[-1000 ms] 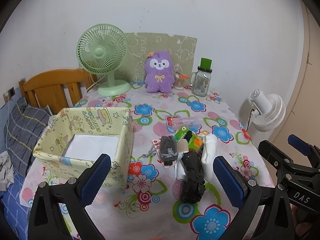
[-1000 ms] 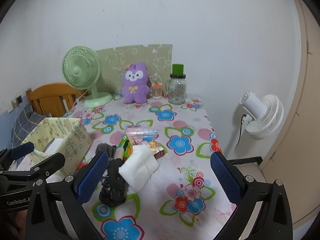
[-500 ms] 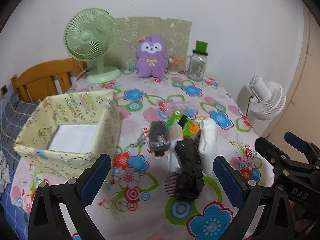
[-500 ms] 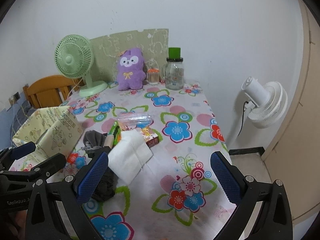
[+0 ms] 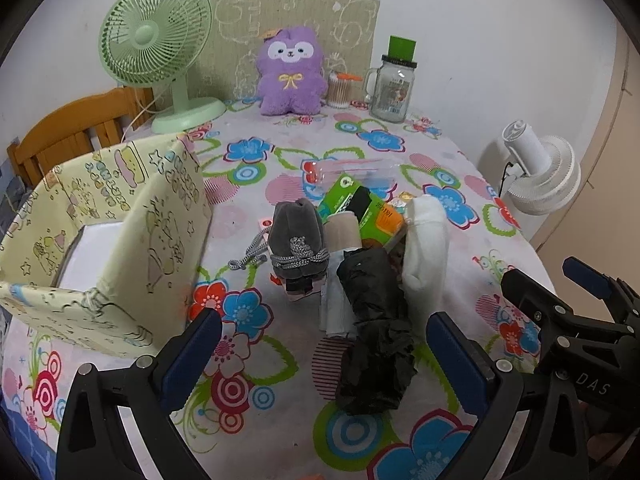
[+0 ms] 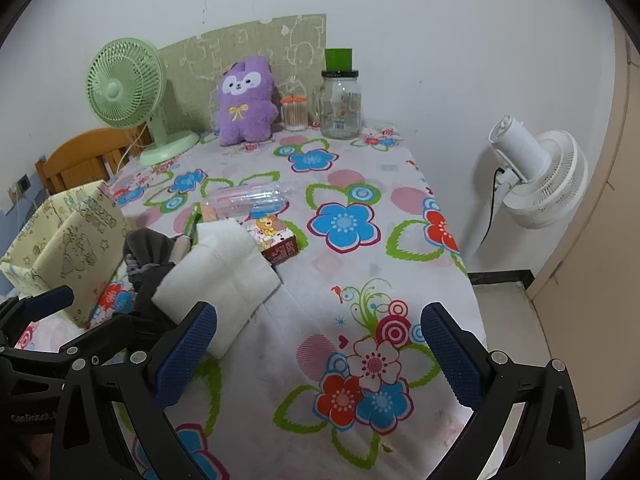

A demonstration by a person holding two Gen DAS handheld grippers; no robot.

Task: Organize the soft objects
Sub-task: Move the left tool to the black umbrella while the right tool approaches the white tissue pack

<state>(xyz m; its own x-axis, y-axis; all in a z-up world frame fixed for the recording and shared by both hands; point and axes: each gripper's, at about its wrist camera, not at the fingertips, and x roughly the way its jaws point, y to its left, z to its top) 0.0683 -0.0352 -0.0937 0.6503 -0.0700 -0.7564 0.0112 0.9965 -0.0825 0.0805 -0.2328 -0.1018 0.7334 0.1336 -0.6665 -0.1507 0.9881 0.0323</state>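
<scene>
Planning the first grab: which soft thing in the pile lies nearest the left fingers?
The crumpled black bundle; its near end reaches between the left fingers, while the grey pouch and white cloth lie farther back.

Even indoor light, sharp, fisheye-warped edges

Left gripper (image 5: 324, 350) and right gripper (image 6: 318, 342) gape wide, seemingly level.

A white wall (image 6: 400, 20) backs the table (image 6: 320, 288); right of the table, a white fan (image 6: 536, 176); left, a wooden chair (image 5: 76, 128).
</scene>
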